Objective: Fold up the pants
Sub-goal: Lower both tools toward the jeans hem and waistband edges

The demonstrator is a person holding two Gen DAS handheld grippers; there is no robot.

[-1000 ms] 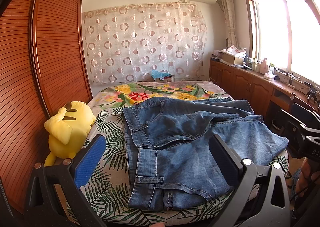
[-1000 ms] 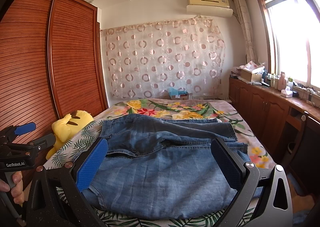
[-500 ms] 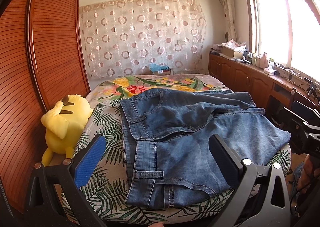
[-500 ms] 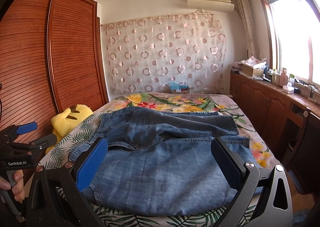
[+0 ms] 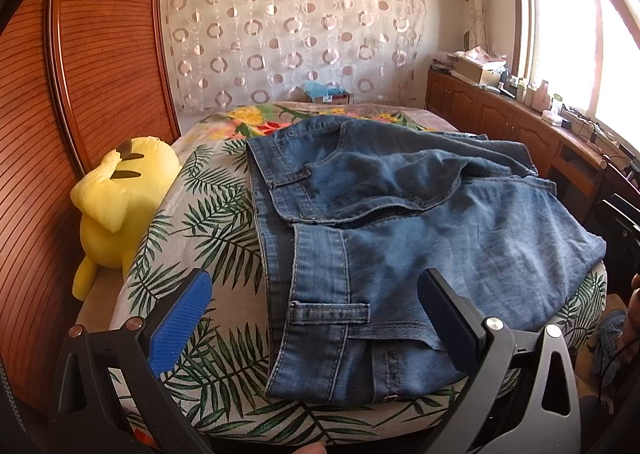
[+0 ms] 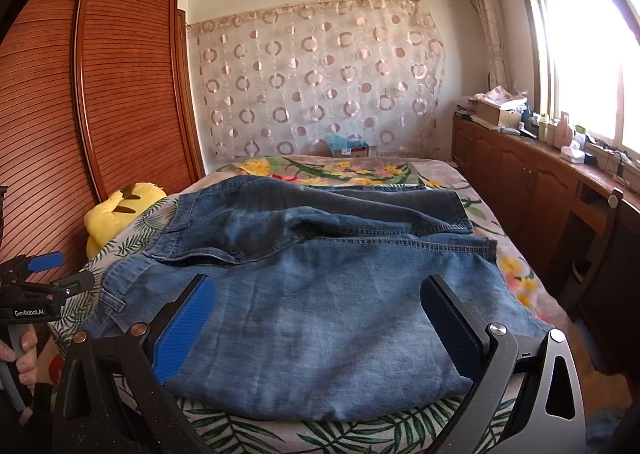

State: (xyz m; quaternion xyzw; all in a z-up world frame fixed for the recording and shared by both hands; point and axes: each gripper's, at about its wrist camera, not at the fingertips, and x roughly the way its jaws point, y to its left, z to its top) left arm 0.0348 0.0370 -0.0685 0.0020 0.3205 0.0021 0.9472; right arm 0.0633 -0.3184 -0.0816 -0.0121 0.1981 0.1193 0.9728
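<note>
Blue jeans lie crumpled across the near end of the bed, waistband to the left, legs running right. The same jeans fill the right wrist view, with a leg spread at the front edge. My left gripper hovers open over the waistband and belt loop near the front left corner, nothing between its fingers. Above the near leg my right gripper also stands open and holds nothing. The left gripper shows at the left edge of the right wrist view, held by a hand.
A yellow plush toy lies at the bed's left side against the wooden wardrobe. The bed has a leaf-print cover. Wooden cabinets with clutter run along the right wall under the window. A curtain hangs behind.
Both grippers have moved down and closer to the jeans; the left one has tilted toward the waistband. The jeans have not moved and both grippers stay open.
</note>
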